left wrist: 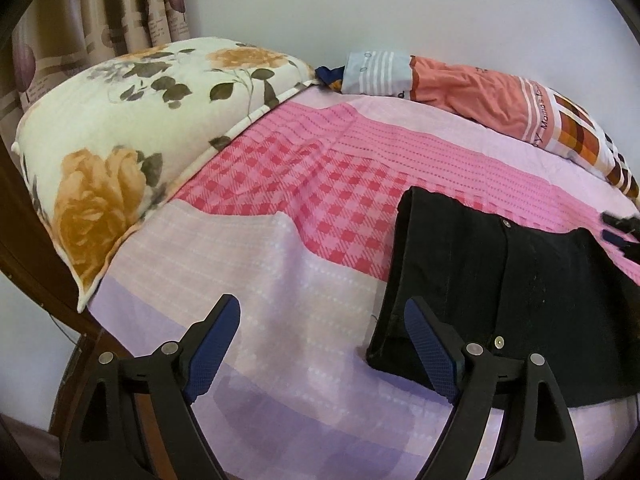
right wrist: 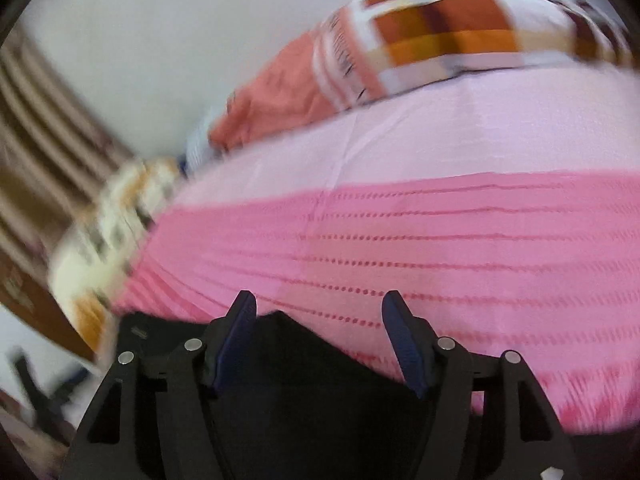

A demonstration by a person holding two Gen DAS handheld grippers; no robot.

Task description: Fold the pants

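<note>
Right of the left gripper's fingers, the black pants run out past the picture's right edge, and their near part is hidden behind the right-hand finger. Far to the right, the right gripper is cut by the edge and blurred. In the right wrist view everything is smeared; the pants lie between and below that gripper's fingers, their extent hidden, and the floral pillow to the left is only a blur.
</note>
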